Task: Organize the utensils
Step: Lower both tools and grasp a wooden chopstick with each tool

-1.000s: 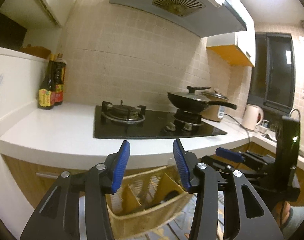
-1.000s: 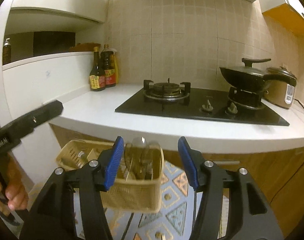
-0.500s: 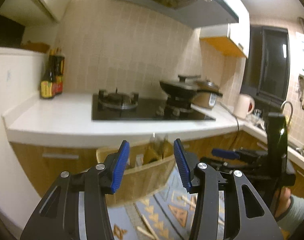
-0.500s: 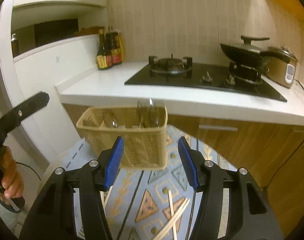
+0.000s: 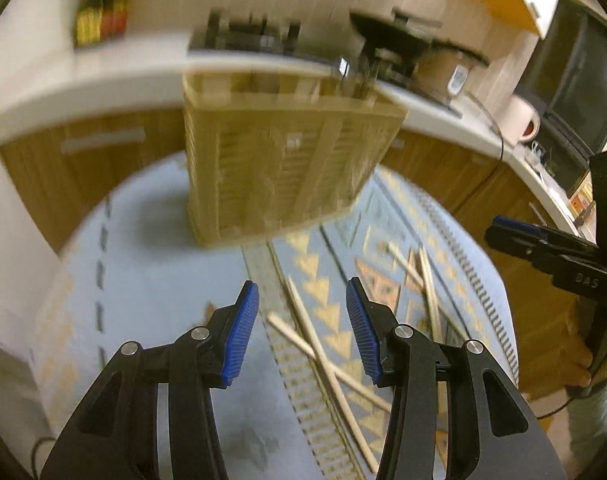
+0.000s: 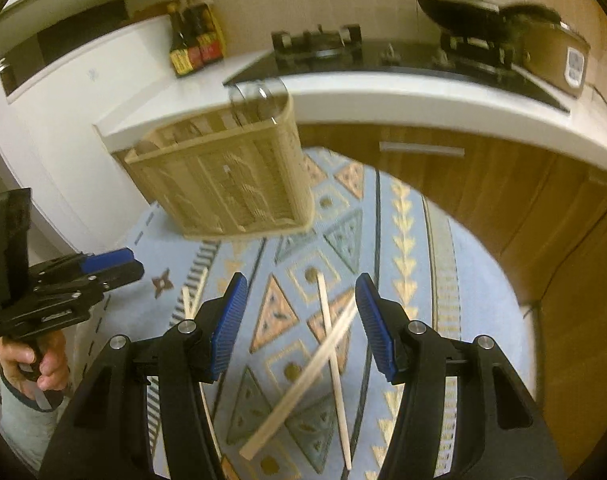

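Your left gripper (image 5: pixel 301 330) has its fingers released, with nothing between the blue pads (image 5: pixel 239 340). Just under and beyond the gap, two pale chopsticks (image 5: pixel 315 340) lie crossed on the patterned rug (image 5: pixel 151 280). To the right of your right finger, some more chopsticks (image 5: pixel 421 280) lie on the same rug, near the right gripper, which enters from that side.

Your right gripper (image 6: pixel 299 320) is also released and holds nothing. Between its fingers two chopsticks (image 6: pixel 329 344) cross each other on the rug (image 6: pixel 407 240), and they reach back toward you under the gap. Left of your left finger one more stick (image 6: pixel 189 300) is partly hidden behind the pad. Further left you see your other hand (image 6: pixel 35 360) gripping the handle of the left gripper.

Beyond the fingertips in both views stands the woven utensil basket (image 6: pixel 231 176) on the rug, a little left of the gap. Some metal utensils (image 6: pixel 255 100) stick up from its far corner; the picture is too blurred to tell which kind. Behind the basket runs the white counter (image 6: pixel 383 100) with wooden cabinets under it, then the black stove (image 6: pixel 343 60), a wok (image 6: pixel 463 12) at the right, and sauce bottles (image 6: pixel 193 44) at the far left.
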The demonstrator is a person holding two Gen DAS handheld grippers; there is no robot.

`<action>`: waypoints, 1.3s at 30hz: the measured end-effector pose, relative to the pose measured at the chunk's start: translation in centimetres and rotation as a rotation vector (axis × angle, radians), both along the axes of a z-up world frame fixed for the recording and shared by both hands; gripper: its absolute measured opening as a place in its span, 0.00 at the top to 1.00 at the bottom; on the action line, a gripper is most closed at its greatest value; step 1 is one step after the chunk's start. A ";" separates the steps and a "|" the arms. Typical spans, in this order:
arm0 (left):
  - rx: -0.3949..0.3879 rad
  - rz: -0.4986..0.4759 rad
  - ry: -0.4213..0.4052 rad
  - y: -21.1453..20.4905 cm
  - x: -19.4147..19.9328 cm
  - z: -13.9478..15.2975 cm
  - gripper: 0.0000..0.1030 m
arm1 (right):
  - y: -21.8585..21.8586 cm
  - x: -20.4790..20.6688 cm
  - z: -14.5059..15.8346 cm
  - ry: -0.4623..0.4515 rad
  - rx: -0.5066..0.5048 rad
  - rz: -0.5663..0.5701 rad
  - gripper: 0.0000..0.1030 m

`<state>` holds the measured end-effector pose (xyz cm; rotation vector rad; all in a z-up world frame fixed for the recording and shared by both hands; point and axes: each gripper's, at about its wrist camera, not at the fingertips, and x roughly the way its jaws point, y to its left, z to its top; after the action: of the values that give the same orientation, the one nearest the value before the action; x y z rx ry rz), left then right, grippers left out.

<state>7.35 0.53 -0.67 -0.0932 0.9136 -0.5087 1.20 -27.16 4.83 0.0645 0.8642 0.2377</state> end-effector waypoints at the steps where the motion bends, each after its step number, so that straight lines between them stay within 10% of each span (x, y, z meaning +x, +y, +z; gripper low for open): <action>1: 0.001 -0.007 0.021 -0.2 0.2 -0.5 0.58 | -0.2 0.1 -0.3 0.012 0.000 0.000 0.49; 25: 0.173 -0.064 0.182 -6.0 4.2 -5.3 0.67 | -1.7 5.0 -6.3 0.344 0.113 -0.022 0.63; 30: 0.224 -0.057 0.159 -6.7 4.5 -5.4 0.92 | -1.6 6.3 -7.2 0.386 0.121 -0.051 0.63; 39: 0.133 -0.067 0.142 -6.2 4.4 -5.5 0.96 | -1.8 7.1 -8.4 0.418 0.047 -0.105 0.67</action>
<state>11.75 -5.64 -6.12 0.0219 1.0897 -0.5067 8.31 -28.96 -3.57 0.2082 1.2674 0.1472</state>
